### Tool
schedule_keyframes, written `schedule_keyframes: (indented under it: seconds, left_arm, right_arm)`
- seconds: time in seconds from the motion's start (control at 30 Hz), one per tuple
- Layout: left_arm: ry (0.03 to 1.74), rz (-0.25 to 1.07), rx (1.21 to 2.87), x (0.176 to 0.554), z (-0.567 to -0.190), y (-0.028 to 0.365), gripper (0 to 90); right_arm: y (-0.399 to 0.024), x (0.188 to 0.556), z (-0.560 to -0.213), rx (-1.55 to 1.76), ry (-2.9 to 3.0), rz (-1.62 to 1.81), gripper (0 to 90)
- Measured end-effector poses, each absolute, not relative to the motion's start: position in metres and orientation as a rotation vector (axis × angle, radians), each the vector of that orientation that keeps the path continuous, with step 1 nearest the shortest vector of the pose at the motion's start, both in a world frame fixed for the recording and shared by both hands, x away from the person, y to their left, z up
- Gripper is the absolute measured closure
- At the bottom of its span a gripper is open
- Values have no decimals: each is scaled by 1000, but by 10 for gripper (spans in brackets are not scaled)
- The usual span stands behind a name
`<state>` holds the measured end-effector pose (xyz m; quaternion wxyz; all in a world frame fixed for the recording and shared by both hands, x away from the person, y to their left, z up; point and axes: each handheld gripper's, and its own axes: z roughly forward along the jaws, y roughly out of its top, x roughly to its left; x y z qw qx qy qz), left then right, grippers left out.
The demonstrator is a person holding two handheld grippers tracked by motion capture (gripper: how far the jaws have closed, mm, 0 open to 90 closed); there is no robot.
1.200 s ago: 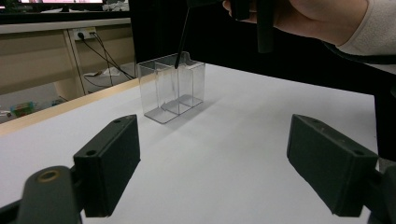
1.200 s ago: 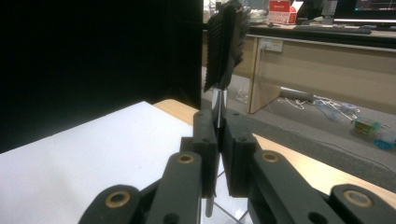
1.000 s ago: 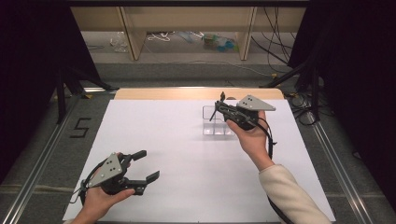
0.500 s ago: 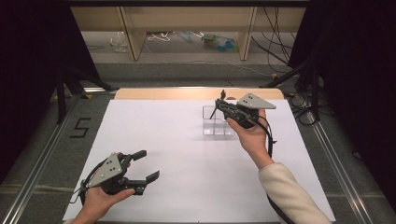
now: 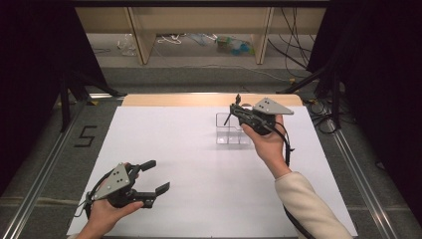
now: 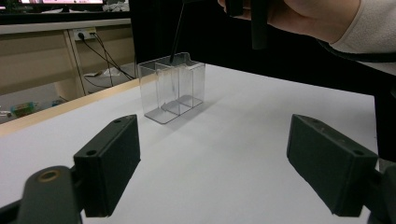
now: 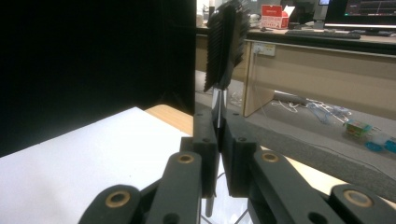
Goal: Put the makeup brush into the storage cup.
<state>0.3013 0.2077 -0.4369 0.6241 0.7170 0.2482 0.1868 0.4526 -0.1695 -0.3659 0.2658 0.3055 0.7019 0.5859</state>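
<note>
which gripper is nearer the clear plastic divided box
Right. The right gripper is directly over the clear plastic divided box, shut on a black brush with its handle reaching down into it. The left gripper hovers open near the table's front left, well apart.

The right gripper [image 5: 238,110] is held over a clear plastic holder [image 5: 232,129], and its jaws are pressed together on a thin black brush [image 5: 234,107]. The brush's upper end stands a little above the jaws, and its thin handle runs down and to the left from them, into the holder just below. The left gripper [image 5: 156,175] rests low over the white table sheet [image 5: 199,164], well apart from the holder. Its jaws stand wide apart and hold nothing; only bare sheet lies between them and ahead of them.
</note>
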Motion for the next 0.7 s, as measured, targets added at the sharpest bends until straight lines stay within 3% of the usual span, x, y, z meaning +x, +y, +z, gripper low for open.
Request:
schedule_keyframes:
  seconds: [0.7]
  left_arm:
    - [575,435,1656,301,-436,209,175]
  right_arm:
    - [-168,459,-365,828,1889,1577,854]
